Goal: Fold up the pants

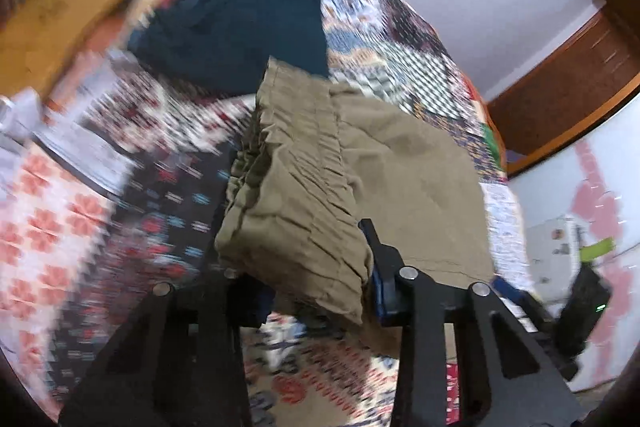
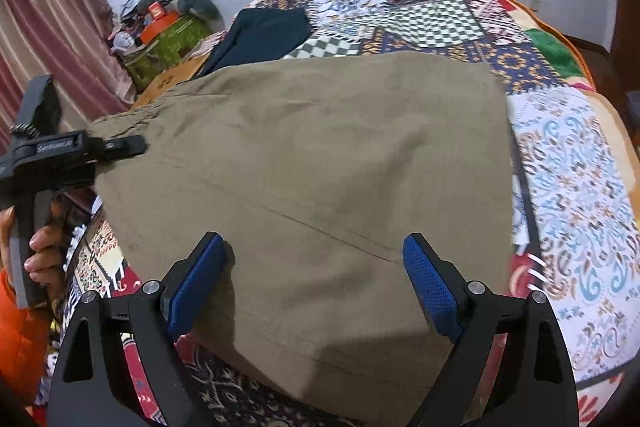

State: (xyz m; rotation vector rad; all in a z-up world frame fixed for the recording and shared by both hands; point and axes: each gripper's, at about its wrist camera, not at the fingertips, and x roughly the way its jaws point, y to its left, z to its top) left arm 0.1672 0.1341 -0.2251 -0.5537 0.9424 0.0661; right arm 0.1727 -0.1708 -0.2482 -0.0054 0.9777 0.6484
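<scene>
Khaki pants (image 2: pixel 304 163) lie folded on a patchwork bedspread (image 2: pixel 580 187). My right gripper (image 2: pixel 314 251) is open, its blue pads (image 2: pixel 428 283) spread just above the near part of the pants. My left gripper (image 1: pixel 304 267) is shut on the gathered waistband end of the khaki pants (image 1: pixel 296 195), lifting it off the bed; the cloth hides the fingertips. The left gripper also shows in the right wrist view (image 2: pixel 124 147), at the pants' left edge, held by a hand.
A dark navy garment (image 1: pixel 240 27) lies folded farther back on the bed, also in the right wrist view (image 2: pixel 264 35). A cluttered green box (image 2: pixel 168 39) and a curtain (image 2: pixel 52 27) stand at left. A wooden bed frame (image 1: pixel 568 83) runs at right.
</scene>
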